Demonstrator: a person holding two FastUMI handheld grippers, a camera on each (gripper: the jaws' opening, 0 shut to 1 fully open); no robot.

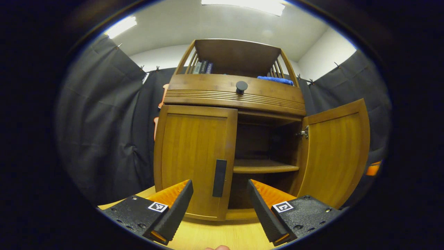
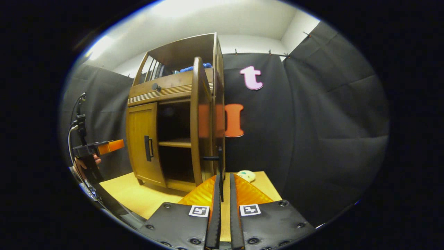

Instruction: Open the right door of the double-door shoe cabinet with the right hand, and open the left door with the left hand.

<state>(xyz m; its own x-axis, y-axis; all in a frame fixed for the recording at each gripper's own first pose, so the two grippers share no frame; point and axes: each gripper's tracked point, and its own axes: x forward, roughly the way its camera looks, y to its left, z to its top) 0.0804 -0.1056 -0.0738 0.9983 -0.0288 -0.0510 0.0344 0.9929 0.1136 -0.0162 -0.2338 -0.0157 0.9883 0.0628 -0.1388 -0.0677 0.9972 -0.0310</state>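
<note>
The wooden shoe cabinet (image 1: 229,100) stands on a yellow table. Its left door (image 1: 194,156) is closed, and the black handle (image 1: 219,177) on it lies just ahead, between the fingers of my open left gripper (image 1: 219,185), apart from both. The right door (image 1: 334,152) is swung wide open, showing the shelf (image 1: 265,168) inside. In the right gripper view that right door (image 2: 198,121) is edge-on, and my right gripper (image 2: 222,180) is shut on its thin black handle (image 2: 220,163). The left gripper (image 2: 104,147) and the hand (image 2: 86,162) holding it show at far left.
A drawer with a round black knob (image 1: 241,86) sits above the doors. The open top shelf holds books (image 1: 203,67) and a blue cloth (image 1: 275,80). A small pale object (image 2: 247,175) lies on the table (image 2: 138,194) beside the cabinet. Black cloth walls close in all around.
</note>
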